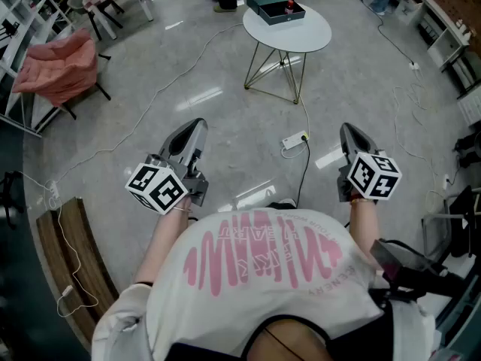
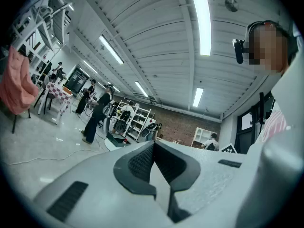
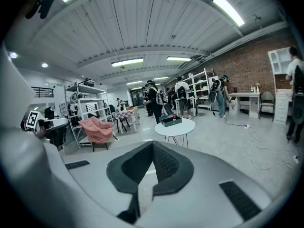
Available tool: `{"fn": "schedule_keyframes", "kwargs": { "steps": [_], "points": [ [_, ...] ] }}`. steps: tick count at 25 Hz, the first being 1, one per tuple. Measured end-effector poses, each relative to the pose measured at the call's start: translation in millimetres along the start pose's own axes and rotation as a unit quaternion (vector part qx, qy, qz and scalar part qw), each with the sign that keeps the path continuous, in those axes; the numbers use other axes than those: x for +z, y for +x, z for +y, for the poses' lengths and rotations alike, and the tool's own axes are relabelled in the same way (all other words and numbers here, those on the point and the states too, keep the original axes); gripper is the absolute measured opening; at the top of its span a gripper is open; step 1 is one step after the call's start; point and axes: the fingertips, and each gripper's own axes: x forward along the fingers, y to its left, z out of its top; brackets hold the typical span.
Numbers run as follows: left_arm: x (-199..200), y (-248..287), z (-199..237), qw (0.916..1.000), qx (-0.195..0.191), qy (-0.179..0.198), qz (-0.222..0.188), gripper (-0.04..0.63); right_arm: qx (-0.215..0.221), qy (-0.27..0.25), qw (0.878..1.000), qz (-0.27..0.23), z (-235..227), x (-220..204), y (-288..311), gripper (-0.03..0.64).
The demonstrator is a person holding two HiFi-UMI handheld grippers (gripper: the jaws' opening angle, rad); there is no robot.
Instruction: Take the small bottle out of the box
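Observation:
A dark green box [image 1: 275, 7] lies open on a round white table [image 1: 301, 32] several steps ahead of me. Inside it stands a small bottle [image 1: 288, 6] with a red cap. Both grippers are held low, close to my body and far from the table. My left gripper [image 1: 197, 124] has its jaws together with nothing between them. The same holds for my right gripper [image 1: 349, 128], shut and empty. In the right gripper view the box [image 3: 170, 120] and the table [image 3: 175, 128] show above the closed fingertips [image 3: 153, 144]. In the left gripper view the fingertips [image 2: 153, 144] also meet.
A pink chair [image 1: 64, 66] stands at the left, a wooden bench [image 1: 71, 269] near my left side. Cables and a power strip [image 1: 294, 139] lie on the grey floor between me and the table. People stand by shelves [image 3: 199, 91] beyond the table.

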Motion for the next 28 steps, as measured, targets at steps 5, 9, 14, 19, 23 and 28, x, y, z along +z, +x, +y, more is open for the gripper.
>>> {"fn": "schedule_keyframes", "kwargs": {
  "steps": [5, 9, 14, 19, 23, 28],
  "points": [
    [1.9, -3.2, 2.3, 1.0, 0.0, -0.005, -0.005, 0.008, -0.002, -0.01, 1.0, 0.0, 2.3, 1.5, -0.2, 0.003],
    [3.0, -10.6, 4.4, 1.0, 0.001, -0.003, -0.005, 0.008, -0.002, -0.013, 1.0, -0.001, 8.2, 1.7, 0.4, 0.003],
    [3.2, -24.0, 8.9, 0.9999, 0.01, -0.005, -0.01, 0.008, -0.002, -0.012, 1.0, 0.005, 13.3, -4.0, -0.8, 0.003],
    [-3.9, -38.6, 16.6, 0.9996, 0.023, -0.015, -0.006, 0.008, -0.01, 0.005, 1.0, 0.012, 12.7, -14.5, 2.3, 0.003],
    [-6.8, -47.6, 27.2, 0.999, 0.038, -0.024, -0.005, 0.008, -0.004, 0.001, 1.0, 0.018, 21.3, -15.0, 11.3, 0.003],
    [-8.6, -50.0, 37.0, 0.9984, 0.05, -0.027, -0.005, 0.008, 0.002, -0.015, 1.0, 0.024, 22.3, -12.7, 17.7, 0.003]
  ]
}}
